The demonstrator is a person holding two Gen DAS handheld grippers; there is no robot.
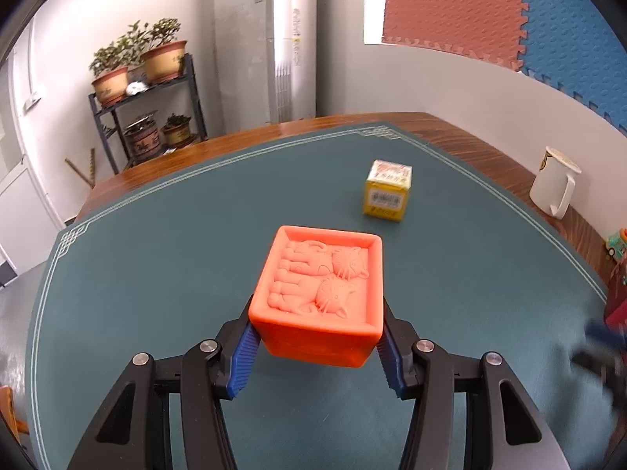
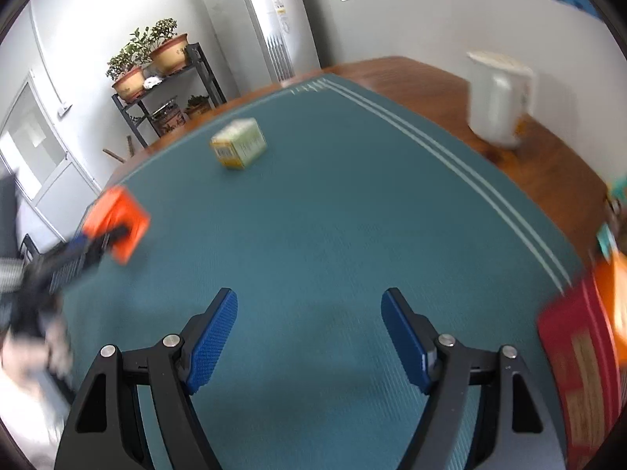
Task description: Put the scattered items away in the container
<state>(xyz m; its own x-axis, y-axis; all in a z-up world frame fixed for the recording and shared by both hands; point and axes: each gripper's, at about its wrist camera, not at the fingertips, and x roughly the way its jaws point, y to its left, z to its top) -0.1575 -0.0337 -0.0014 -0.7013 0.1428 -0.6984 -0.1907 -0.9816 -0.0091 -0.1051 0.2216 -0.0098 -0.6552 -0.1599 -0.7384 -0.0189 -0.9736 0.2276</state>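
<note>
My left gripper (image 1: 315, 337) is shut on an orange cube (image 1: 321, 293) with two cats in relief on its top, held above the green mat (image 1: 156, 274). The cube also shows blurred at the left of the right wrist view (image 2: 119, 223), held by the left gripper (image 2: 98, 243). A small yellow box (image 1: 388, 192) stands on the mat beyond the cube, also in the right wrist view (image 2: 240, 143). My right gripper (image 2: 309, 333) is open and empty above the mat. A red container (image 2: 580, 352) lies at the right edge.
A white mug (image 1: 554, 182) stands on the bare wood at the table's right side, also in the right wrist view (image 2: 499, 103). Small colourful toys (image 1: 617, 244) sit near the right edge. A plant shelf (image 1: 145, 109) and a tall air conditioner (image 1: 270, 39) stand beyond the table.
</note>
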